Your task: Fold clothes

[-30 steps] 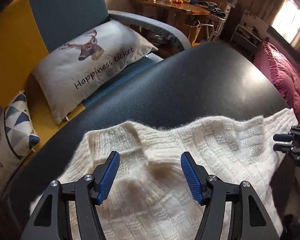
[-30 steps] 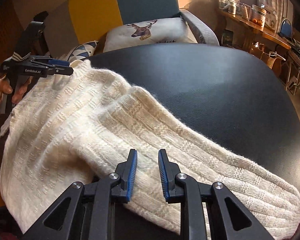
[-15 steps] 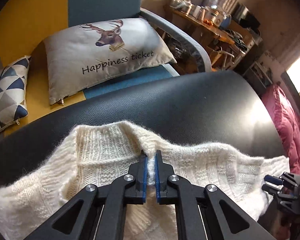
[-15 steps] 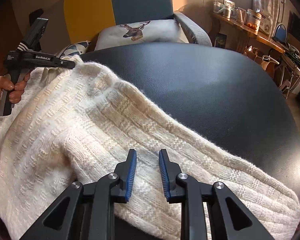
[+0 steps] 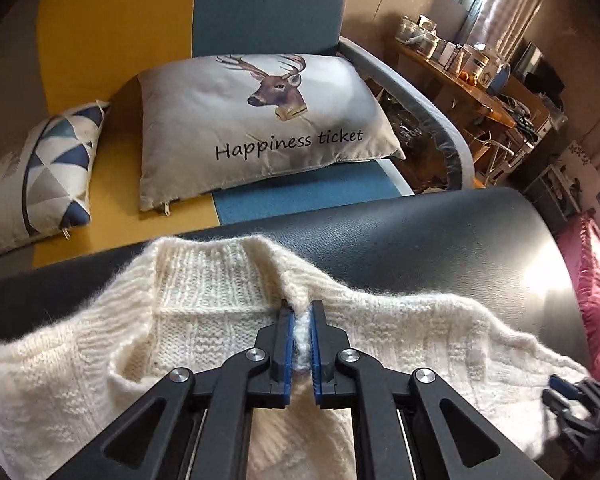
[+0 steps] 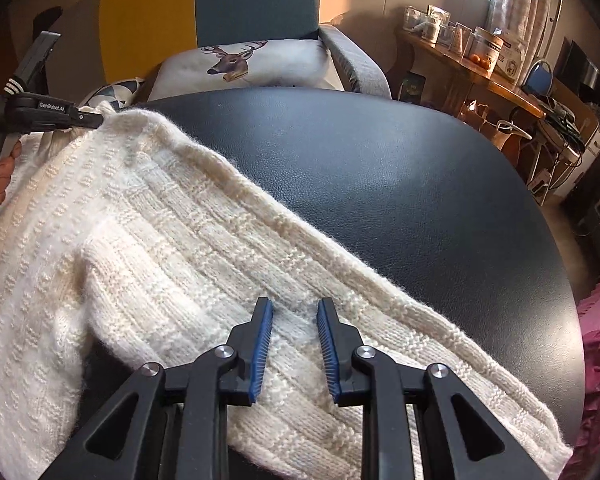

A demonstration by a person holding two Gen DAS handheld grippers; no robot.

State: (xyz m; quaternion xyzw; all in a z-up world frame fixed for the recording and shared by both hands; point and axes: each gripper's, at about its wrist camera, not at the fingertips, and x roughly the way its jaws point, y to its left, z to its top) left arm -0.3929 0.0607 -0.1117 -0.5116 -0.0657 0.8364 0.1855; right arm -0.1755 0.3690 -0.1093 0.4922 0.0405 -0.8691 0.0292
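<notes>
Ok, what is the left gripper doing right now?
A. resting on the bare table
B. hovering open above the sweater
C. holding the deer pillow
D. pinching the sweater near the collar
D. In the left wrist view the left gripper has its jaws shut on a ridge of the sweater beside the ribbed collar; the right wrist view shows the same grip at the sweater's far corner.

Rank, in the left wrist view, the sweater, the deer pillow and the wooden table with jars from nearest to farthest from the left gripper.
1. Sweater: pinched in the left gripper near the collar.
2. Deer pillow: straight ahead on the sofa, beyond the black surface.
3. Wooden table with jars: farthest, upper right by the window.
</notes>
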